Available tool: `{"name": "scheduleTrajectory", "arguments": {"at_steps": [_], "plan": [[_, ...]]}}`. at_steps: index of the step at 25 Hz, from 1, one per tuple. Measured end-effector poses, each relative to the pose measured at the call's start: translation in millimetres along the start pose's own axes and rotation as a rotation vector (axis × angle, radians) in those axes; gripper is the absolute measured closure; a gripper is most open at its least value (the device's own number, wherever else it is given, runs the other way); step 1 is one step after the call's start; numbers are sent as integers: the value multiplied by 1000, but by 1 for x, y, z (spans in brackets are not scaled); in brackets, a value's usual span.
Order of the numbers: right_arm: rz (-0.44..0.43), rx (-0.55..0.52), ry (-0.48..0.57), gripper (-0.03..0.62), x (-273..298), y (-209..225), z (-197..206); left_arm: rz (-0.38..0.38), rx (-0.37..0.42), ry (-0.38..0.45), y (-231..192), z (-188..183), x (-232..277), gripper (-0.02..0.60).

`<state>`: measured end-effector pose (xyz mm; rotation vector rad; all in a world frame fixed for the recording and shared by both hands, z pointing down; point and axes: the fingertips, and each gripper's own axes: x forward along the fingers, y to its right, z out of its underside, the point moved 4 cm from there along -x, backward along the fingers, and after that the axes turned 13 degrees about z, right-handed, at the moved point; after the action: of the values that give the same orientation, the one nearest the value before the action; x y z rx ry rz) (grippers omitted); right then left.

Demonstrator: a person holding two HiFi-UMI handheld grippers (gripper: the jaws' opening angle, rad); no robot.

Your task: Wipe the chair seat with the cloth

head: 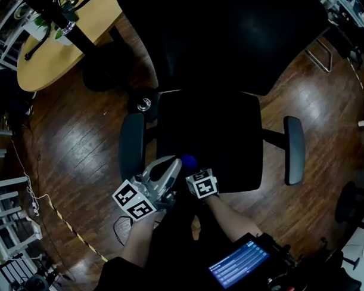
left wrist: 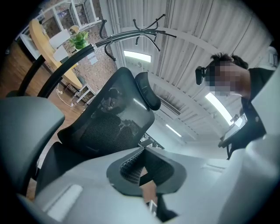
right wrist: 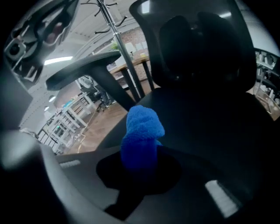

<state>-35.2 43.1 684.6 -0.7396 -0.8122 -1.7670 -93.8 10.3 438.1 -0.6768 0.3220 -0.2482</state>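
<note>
- Forearms come up from the lower edge of the head view, both bare. The left forearm (head: pixel 140 236) runs nearly straight ahead and the right forearm (head: pixel 230 218) angles in toward the left.
- Lit tablet screen (head: pixel 238 264) is low right, beside the right elbow.
- left gripper (head: pixel 173 165): jaws pressed together with nothing between them. It hangs at the seat's front left corner, its marker cube (head: pixel 134 200) toward the person. It is tipped upward (its own view takes in the backrest and the ceiling).
- right gripper (head: pixel 193 171) is just beside the left one, tips close but I can't tell if they touch. Its jaws are pinching the cloth, and the wrist is turned so its marker cube (head: pixel 202 184) faces up.
- cloth (right wrist: pixel 142 140) is blue and fluffy, bunched into a wad that sticks out past the jaw tips. It sits at the front edge of the chair seat (head: pixel 209 131), and contact with the seat can't be made out (dark on dark).
- Seat is black, with the left armrest (head: pixel 132 146) near the left gripper and the right armrest (head: pixel 294 149) well apart from both.
- backrest (head: pixel 233 36) is black mesh, beyond the seat.
- wooden table (head: pixel 60 45) is far left, with a small potted plant (left wrist: pixel 78 40) on it.
- wood floor (head: pixel 80 144) lies all around.
</note>
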Motion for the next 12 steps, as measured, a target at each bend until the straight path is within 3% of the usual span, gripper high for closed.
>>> {"name": "scheduleTrajectory", "arguments": {"at_steps": [3,5,7,12], "plan": [[-113,-30,-43,556,15,-60,6,-9,-1,6,-2,-2,-5,577],[-139,-89,-66,556,20,-84,15,-13,-4,11,-4,-4,-9,577],[-132,-130,-52,556,21,-88,19,-14,-5,11,-6,-5,-11,577],[-142,-117,-35,556,22,-77,22,-9,-13,0,-14,-1,-10,577]]}}
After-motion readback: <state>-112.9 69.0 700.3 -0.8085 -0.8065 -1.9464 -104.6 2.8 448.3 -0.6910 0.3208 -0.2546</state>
